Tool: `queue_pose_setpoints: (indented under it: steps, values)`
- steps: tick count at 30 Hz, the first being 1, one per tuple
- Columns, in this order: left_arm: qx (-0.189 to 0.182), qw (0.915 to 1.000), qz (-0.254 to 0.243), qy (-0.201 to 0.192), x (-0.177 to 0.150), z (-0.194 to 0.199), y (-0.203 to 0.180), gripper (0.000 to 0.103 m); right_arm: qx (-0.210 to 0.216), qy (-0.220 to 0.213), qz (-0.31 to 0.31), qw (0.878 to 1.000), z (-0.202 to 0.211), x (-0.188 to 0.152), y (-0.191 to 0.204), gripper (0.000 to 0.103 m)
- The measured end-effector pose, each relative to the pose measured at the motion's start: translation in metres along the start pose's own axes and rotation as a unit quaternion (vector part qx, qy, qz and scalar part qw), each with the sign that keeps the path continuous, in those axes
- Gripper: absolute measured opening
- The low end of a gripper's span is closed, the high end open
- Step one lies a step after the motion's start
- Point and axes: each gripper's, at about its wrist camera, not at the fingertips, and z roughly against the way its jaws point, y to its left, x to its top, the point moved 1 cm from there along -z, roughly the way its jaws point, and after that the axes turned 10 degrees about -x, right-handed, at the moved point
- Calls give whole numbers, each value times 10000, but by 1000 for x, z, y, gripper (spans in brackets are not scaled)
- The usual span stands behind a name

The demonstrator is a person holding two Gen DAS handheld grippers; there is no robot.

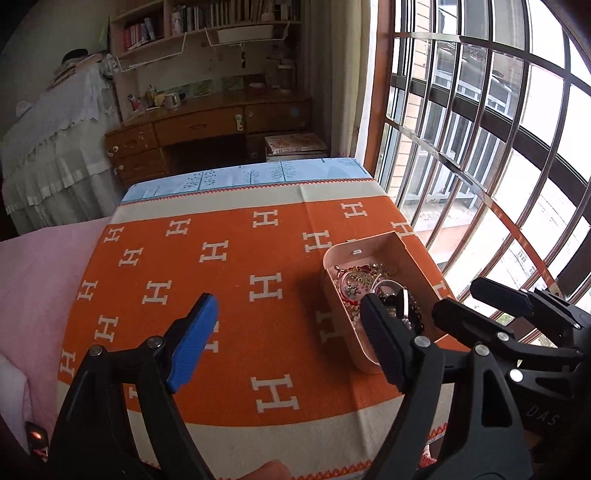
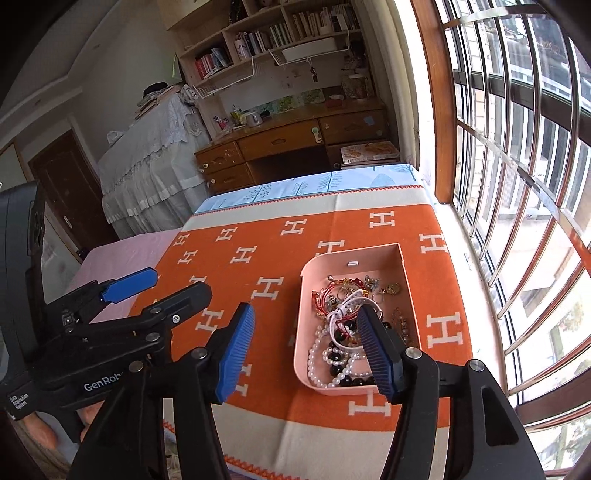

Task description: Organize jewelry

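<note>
A pink open tray point(image 2: 369, 264) sits on the orange H-patterned cloth point(image 2: 273, 254) toward the window side. It holds a jumble of jewelry point(image 2: 341, 332): white pearls, black beads, red and gold chains, a white band. My right gripper point(image 2: 306, 310) hovers above the tray's near left corner, open and holding nothing. My left gripper point(image 1: 288, 301) hangs open over bare cloth point(image 1: 240, 266), to the left of the tray point(image 1: 373, 242) and its jewelry point(image 1: 364, 284). Each gripper also shows in the other's view: right gripper point(image 1: 457, 297), left gripper point(image 2: 180, 282).
A barred window point(image 2: 517, 184) runs close along the table's right edge. A pink cover point(image 1: 40, 280) lies left of the cloth. Beyond the table's far edge stand a wooden desk point(image 1: 207, 125) and bookshelves point(image 1: 221, 18). A lace-covered piece of furniture point(image 1: 55, 140) is at the far left.
</note>
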Motion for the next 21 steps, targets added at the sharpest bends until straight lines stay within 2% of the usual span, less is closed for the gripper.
queue_pose_setpoints:
  steps: [3,6,15,21]
  values:
    - [282,9992,210,-183,-13,14,3,81,-16,-170,1,9999,17,-15,9,70]
    - [437,9982,375,-170,-22,23,6,81,-93,-282,46,9995,28,-27,16,72]
    - [613,9963,554,-236,-36,38,10,82,0,-322,104,9994,44,-46,28,73]
    - [662,9961,540,-222,-34,36,9,82,60,-264,34,9996,39,-42,27,73]
